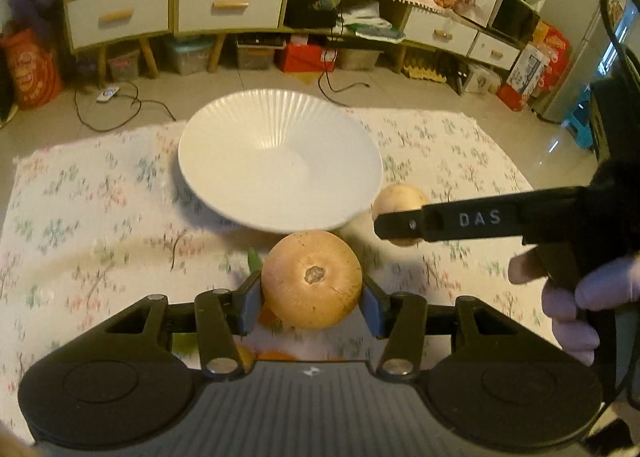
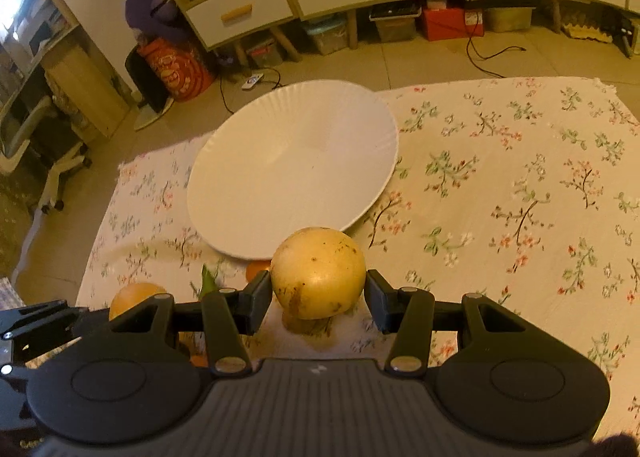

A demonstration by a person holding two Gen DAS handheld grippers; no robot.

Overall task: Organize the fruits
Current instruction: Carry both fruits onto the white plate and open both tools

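Left wrist: round smooth fruit (image 1: 312, 279), ribbed bowl (image 1: 224, 137)

My left gripper (image 1: 312, 293) covers most of the orange fruit (image 1: 276, 355) lying under it; only slivers show past the housing, so I cannot count them. A green leaf (image 1: 253, 260) pokes out, half hidden. The pale fruit (image 1: 400, 197) in my right gripper (image 1: 384, 227) is partly masked by a finger and the white bowl (image 1: 224, 161) rim. In the right wrist view, the small orange (image 2: 256, 269) sits mostly behind the bowl's edge. My gloved hand (image 1: 576, 309) is cut off at the frame edge.
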